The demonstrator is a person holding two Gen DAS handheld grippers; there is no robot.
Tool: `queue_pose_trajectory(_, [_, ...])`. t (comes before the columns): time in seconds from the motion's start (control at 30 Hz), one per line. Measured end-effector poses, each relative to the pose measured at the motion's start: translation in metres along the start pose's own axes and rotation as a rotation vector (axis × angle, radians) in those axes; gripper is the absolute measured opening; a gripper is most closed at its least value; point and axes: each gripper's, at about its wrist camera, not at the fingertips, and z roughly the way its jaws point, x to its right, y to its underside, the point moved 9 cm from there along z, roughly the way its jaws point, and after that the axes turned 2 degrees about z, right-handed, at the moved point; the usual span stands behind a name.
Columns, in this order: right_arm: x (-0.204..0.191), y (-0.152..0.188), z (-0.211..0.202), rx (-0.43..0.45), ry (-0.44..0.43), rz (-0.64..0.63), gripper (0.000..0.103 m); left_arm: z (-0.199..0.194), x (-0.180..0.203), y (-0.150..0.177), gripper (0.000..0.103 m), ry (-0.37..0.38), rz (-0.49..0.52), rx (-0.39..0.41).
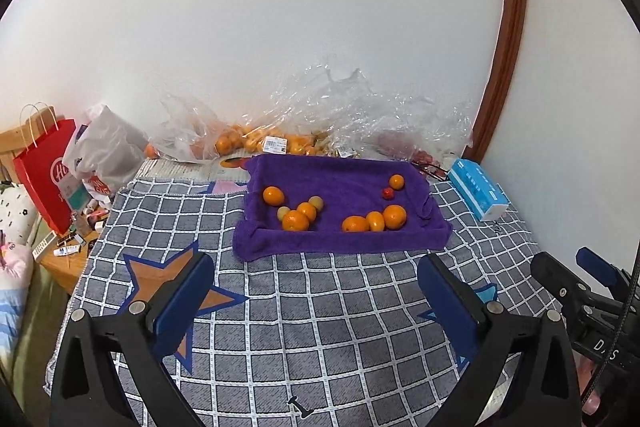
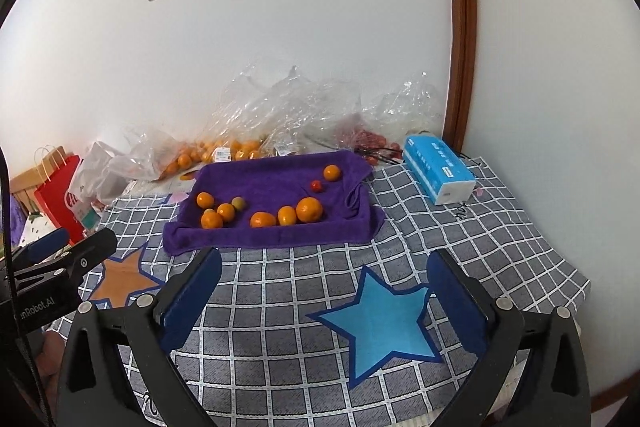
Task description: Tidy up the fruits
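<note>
A purple towel lies on the checked grey cloth, beyond both grippers. On it sit several oranges, one cluster at the left and one at the right. A lone small orange and a small red fruit lie at the back right. Two pale green fruits sit in the left cluster. My left gripper is open and empty, short of the towel. My right gripper is open and empty too.
Clear plastic bags with more oranges and red fruit lie against the wall behind the towel. A blue tissue pack lies at the right. A red paper bag stands on a side table at the left.
</note>
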Motion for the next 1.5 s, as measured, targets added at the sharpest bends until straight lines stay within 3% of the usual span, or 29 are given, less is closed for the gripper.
queue_pose_trajectory(1.5, [0.004,0.007,-0.002,0.012,0.012,0.006,0.101,-0.002,0.002,0.010,0.103,-0.006,0.013,0.000])
